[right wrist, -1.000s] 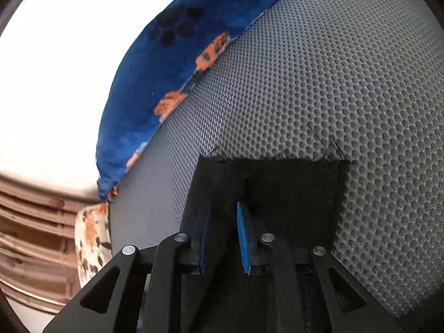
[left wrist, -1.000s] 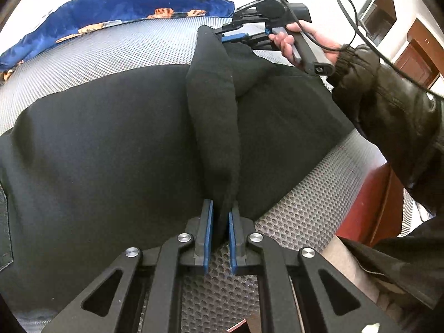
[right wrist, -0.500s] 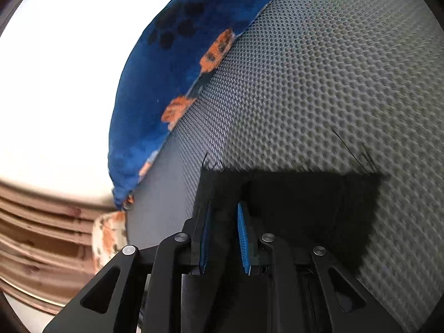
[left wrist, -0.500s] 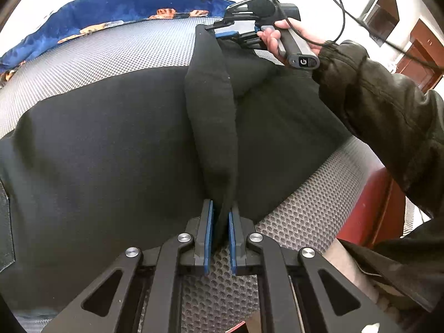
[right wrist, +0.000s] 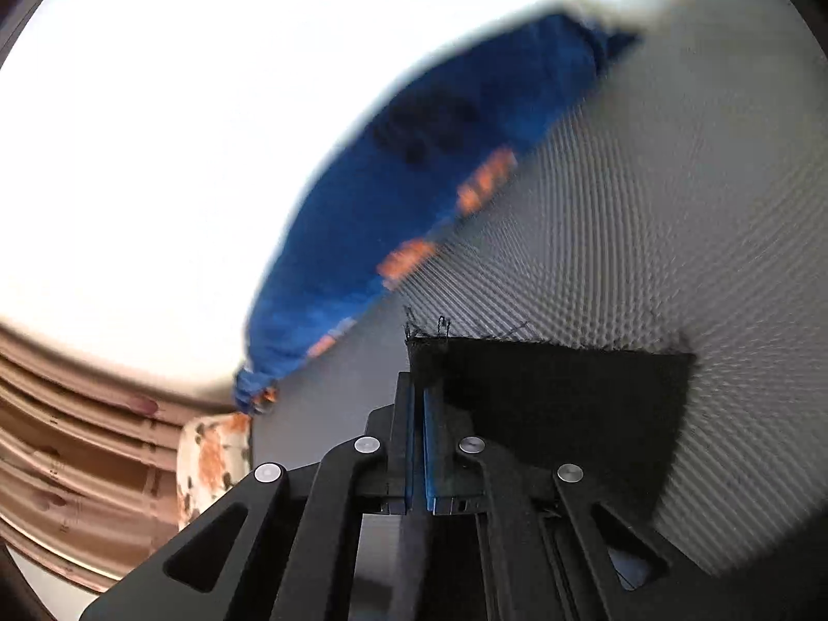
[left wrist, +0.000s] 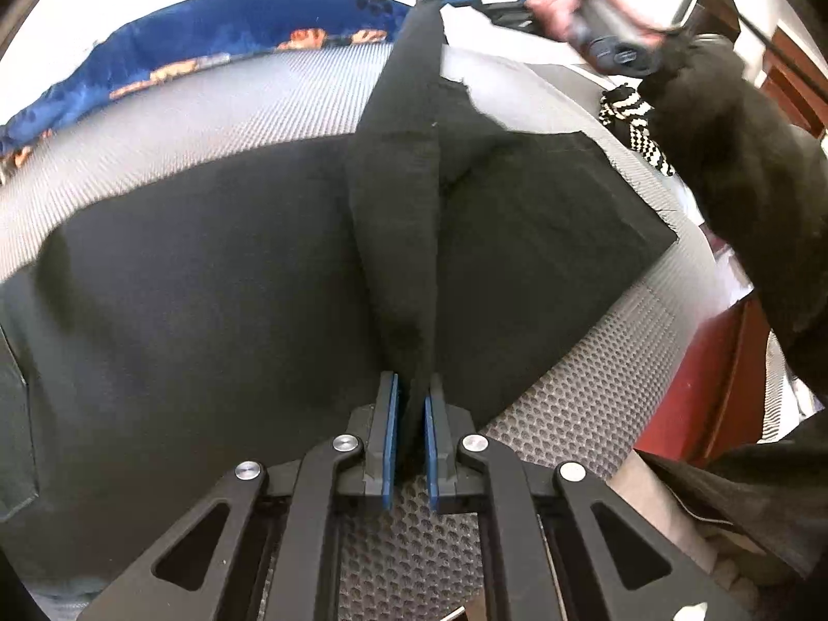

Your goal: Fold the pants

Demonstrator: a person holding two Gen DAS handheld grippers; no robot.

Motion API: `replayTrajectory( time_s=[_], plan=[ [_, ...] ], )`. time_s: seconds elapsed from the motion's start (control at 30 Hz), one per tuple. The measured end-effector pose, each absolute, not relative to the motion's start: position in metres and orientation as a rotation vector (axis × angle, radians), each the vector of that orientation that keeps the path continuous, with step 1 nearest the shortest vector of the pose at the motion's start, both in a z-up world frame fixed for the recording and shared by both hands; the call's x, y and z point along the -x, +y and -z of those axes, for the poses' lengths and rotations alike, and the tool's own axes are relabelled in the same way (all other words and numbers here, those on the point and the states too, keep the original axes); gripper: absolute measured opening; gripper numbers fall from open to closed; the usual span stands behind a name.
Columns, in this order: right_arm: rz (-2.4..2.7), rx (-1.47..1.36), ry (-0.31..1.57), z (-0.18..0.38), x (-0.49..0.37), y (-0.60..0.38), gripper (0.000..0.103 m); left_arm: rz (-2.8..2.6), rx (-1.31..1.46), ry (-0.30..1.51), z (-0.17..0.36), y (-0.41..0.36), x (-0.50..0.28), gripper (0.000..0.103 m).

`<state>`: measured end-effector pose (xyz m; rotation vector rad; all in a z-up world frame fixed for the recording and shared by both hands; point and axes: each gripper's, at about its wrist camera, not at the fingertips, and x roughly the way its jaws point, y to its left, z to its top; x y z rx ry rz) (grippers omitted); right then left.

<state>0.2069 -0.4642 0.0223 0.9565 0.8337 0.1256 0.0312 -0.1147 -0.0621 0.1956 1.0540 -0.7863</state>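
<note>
Soft, limp black cloth pants point(left wrist: 233, 279) sag between my left claw point(left wrist: 410, 414) at 6 o'clock and right claw point(right wrist: 419, 403) at 12, both pinching hem edges, best held there.

Bright white wall point(right wrist: 155, 129), red-brown furniture point(left wrist: 714, 362)

Blue cushion point(left wrist: 217, 36) along mattress's point(left wrist: 207, 108) far edge
</note>
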Motion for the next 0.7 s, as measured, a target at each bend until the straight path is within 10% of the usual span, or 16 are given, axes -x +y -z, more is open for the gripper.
replayTrajectory(
  time_s=[0.3, 0.7],
  plan=[
    [0.087, -0.874, 0.640, -0.117, -0.030, -0.511, 0.003, 0.842, -0.303, 0.940, 0.056, -0.123, -0.018, 0.007],
    [0.450, -1.063, 0.867, 0.045, 0.110, -0.554, 0.002, 0.882, -0.483, 0.939, 0.075, -0.136, -0.010, 0.008]
  ],
)
